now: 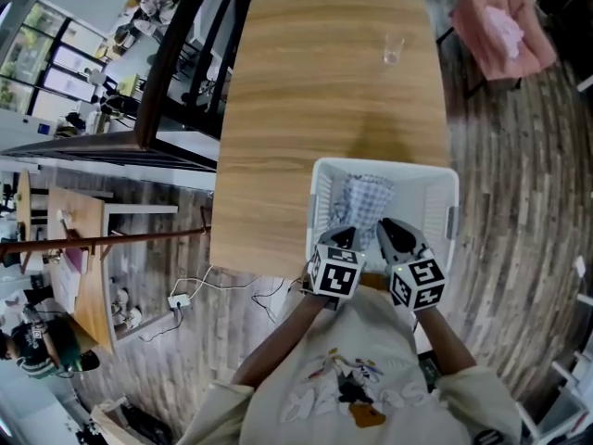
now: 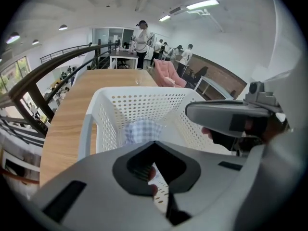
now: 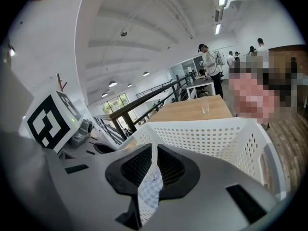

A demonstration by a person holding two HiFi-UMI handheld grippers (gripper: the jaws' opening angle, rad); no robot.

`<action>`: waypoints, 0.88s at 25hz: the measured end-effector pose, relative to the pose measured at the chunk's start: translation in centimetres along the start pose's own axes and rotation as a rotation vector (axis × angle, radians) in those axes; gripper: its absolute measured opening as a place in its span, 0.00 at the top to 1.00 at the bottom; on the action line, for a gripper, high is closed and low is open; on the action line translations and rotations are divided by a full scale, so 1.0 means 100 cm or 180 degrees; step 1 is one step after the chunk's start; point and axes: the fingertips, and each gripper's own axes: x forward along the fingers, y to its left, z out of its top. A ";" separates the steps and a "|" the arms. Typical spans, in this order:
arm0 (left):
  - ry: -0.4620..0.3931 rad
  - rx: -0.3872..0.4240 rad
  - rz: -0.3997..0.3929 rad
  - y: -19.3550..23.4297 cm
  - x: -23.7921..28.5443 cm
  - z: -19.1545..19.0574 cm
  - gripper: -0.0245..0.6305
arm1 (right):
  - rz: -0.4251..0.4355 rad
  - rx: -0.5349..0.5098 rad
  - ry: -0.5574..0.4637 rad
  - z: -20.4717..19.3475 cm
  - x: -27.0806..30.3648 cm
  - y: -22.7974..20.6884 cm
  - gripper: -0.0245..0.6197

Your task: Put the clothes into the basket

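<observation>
Blue-checked cloth (image 3: 150, 190) was pinched in my right gripper (image 3: 153, 159). My left gripper (image 2: 155, 171) was closed tight, and I couldn't identify the pale sliver at its jaws. The cloth's bulk lay inside the white perforated basket (image 1: 384, 166) on the wooden tabletop (image 1: 315, 91), with a glass (image 1: 393, 50) beyond.

White perforated basket (image 1: 389, 164), blue-and-white checked cloth (image 1: 364, 202), pale wood-grain table (image 1: 315, 100), apparently pink armchair (image 1: 496, 21)

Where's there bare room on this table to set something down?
Bare: the table left of the basket and its whole far half, except the glass at far right. Crowded: the basket's near end, with checked cloth, left gripper, right gripper.
</observation>
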 end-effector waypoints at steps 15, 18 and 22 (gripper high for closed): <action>-0.0402 0.0180 -0.0252 -0.002 -0.068 0.006 0.96 | -0.0244 -0.0070 -0.0111 0.005 -0.023 0.040 0.88; -0.0497 0.0200 -0.0274 0.000 -0.082 0.006 0.96 | -0.0230 -0.0118 -0.0165 0.011 -0.027 0.050 0.88; -0.0661 0.0240 -0.0305 0.006 -0.105 0.008 0.96 | -0.0234 -0.0161 -0.0285 0.023 -0.031 0.069 0.88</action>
